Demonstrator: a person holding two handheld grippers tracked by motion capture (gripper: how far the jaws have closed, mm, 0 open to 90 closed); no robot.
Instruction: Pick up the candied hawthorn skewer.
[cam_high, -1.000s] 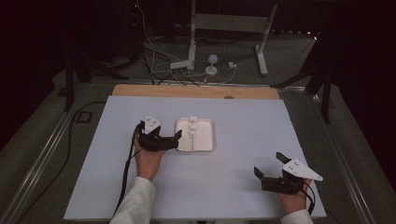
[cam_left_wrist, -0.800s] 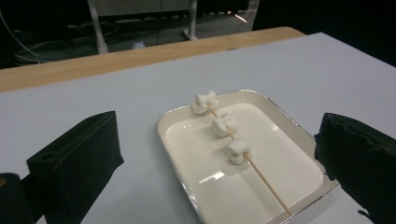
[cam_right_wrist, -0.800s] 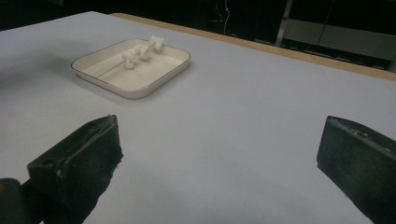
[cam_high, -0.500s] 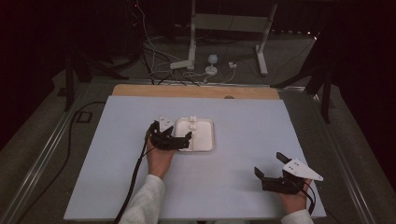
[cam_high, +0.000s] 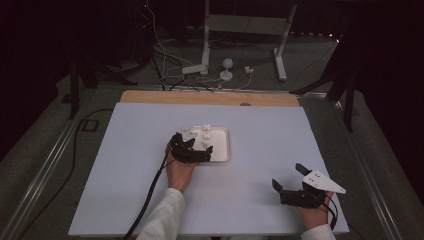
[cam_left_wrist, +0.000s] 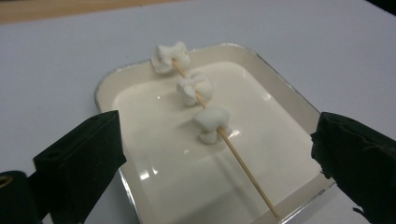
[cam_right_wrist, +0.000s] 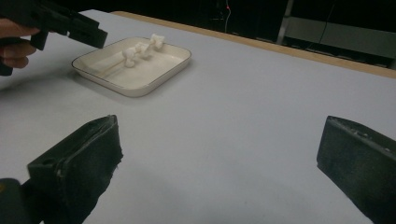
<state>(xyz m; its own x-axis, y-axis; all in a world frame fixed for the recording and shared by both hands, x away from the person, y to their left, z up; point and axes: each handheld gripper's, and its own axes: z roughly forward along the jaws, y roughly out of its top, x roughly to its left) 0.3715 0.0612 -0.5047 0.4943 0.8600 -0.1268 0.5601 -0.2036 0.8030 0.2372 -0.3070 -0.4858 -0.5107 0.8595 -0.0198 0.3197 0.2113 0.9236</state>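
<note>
1. Tray: shallow, rounded-square, glossy cream inside with a thin metallic rim; it lies on the desk near the middle, somewhat toward the far edge.
2. Skewer: a thin, pale wooden stick lying diagonally in the tray, its bare end over the near rim. Three lumpy white marshmallows are threaded along its far half, the farthest against the far rim.
3. Desk: matte pale grey-blue sheet with a wooden strip along the far edge.
4. Left gripper: black jaws spread wide, over the tray's near-left corner, holding nothing.
5. Right gripper: jaws wide apart and empty, near the desk's near-right corner.
6. Change: the left gripper has advanced from beside the tray's left rim to over it; the right gripper has stayed put.
7. Open room: bare desk lies right of the tray and along the left edge.
</note>
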